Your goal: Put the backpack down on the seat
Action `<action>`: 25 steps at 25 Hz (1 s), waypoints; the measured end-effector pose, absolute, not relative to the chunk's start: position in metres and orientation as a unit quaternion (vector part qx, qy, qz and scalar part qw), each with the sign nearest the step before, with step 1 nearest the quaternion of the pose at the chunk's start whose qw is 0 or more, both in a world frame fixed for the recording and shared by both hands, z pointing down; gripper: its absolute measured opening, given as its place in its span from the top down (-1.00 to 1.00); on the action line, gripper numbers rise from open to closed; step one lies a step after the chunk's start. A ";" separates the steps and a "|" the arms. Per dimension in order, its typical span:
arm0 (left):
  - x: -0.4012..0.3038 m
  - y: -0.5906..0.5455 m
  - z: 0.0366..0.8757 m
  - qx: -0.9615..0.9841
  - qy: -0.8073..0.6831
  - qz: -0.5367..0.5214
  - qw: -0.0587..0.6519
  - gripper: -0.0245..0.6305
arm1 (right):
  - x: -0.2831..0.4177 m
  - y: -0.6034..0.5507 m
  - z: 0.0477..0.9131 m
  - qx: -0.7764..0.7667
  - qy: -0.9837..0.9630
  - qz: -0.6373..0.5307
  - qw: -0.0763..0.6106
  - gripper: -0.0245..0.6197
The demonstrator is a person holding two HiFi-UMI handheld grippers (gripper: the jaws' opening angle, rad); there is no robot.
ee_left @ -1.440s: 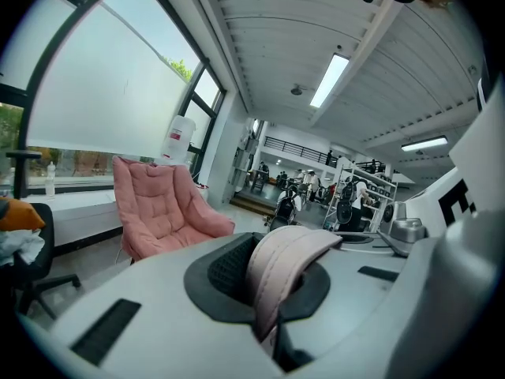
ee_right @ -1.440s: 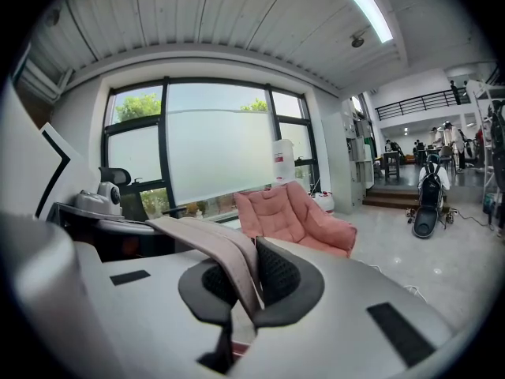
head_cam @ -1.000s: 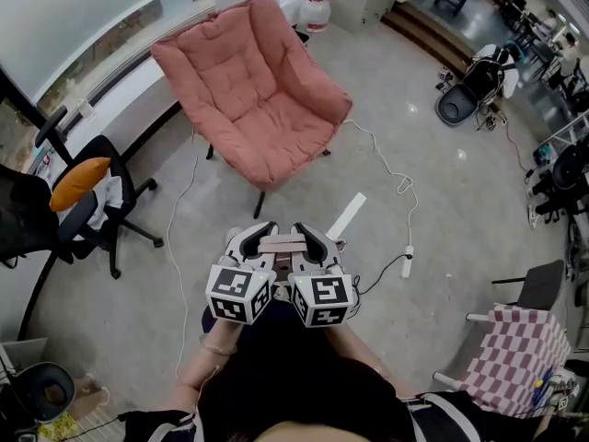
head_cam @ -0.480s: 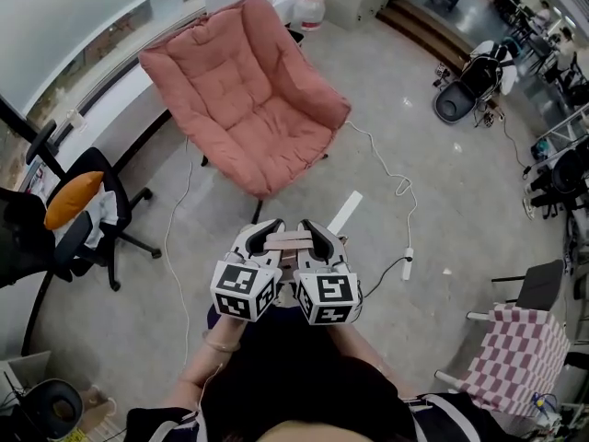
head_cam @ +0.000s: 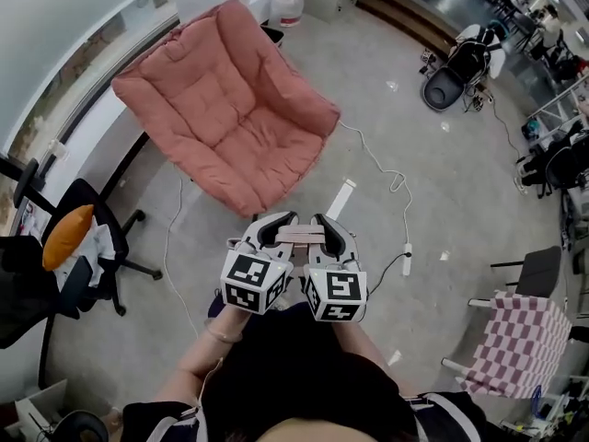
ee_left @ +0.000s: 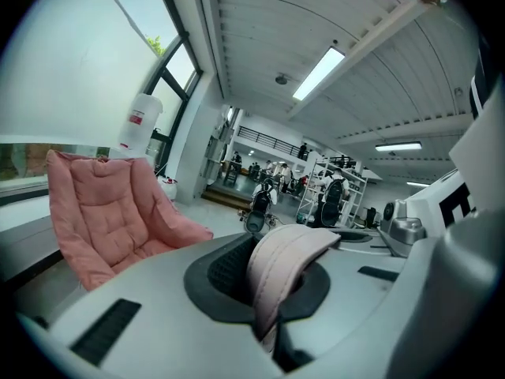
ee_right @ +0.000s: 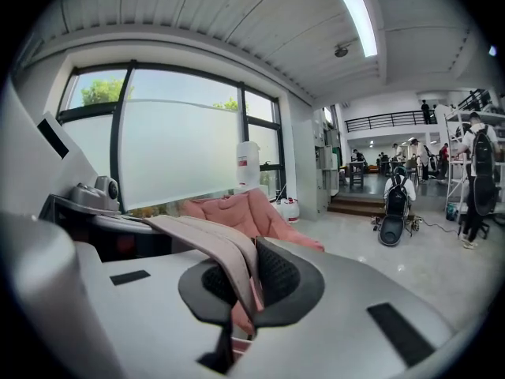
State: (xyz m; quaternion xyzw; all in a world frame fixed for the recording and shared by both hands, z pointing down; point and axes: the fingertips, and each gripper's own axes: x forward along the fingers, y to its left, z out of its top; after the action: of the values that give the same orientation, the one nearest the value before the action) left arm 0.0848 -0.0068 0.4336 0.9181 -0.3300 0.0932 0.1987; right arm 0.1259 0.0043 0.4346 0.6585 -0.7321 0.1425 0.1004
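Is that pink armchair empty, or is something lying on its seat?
Empty: the armchair shows only bare cushions. The strap is clamped in the left tool and right tool, short of it.

Office chair (head_cam: 46,288) left of armchair (head_cam: 230,118).

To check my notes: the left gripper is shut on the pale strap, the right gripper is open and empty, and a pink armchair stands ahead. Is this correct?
No. The right gripper is also shut on the pale strap; the right gripper view shows it. The left gripper is shut on it and the pink armchair stands ahead.
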 end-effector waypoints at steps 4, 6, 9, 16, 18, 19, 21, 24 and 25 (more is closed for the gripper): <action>0.094 -0.041 0.418 0.930 -0.304 0.089 0.188 0.88 | 0.134 -0.029 0.418 0.679 -0.716 0.132 0.095 0.82; 0.095 -0.057 0.408 0.932 -0.297 0.082 0.189 0.88 | 0.135 -0.045 0.407 0.685 -0.712 0.124 0.092 0.82; 0.097 -0.082 0.390 0.935 -0.290 0.066 0.193 0.88 | 0.137 -0.069 0.388 0.691 -0.708 0.115 0.088 0.82; 0.095 -0.131 0.351 0.944 -0.274 0.035 0.182 0.88 | 0.132 -0.116 0.351 0.700 -0.703 0.096 0.083 0.82; 0.092 -0.144 0.345 0.946 -0.271 0.029 0.176 0.88 | 0.129 -0.128 0.346 0.700 -0.704 0.094 0.081 0.82; 0.091 -0.150 0.342 0.946 -0.271 0.027 0.174 0.88 | 0.128 -0.134 0.344 0.700 -0.704 0.093 0.079 0.82; 0.088 -0.163 0.339 0.947 -0.270 0.023 0.171 0.88 | 0.124 -0.146 0.341 0.699 -0.705 0.092 0.076 0.82; 0.083 -0.182 0.336 0.948 -0.270 0.021 0.167 0.88 | 0.119 -0.164 0.337 0.699 -0.706 0.087 0.074 0.82; 0.082 -0.188 0.335 0.948 -0.269 0.019 0.167 0.88 | 0.118 -0.170 0.336 0.699 -0.706 0.085 0.074 0.82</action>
State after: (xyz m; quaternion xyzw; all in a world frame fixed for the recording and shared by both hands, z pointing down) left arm 0.0821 -0.1882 0.3354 0.9485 -0.2687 0.0192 0.1669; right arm 0.1176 -0.1699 0.3360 0.6991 -0.7061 0.0853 0.0739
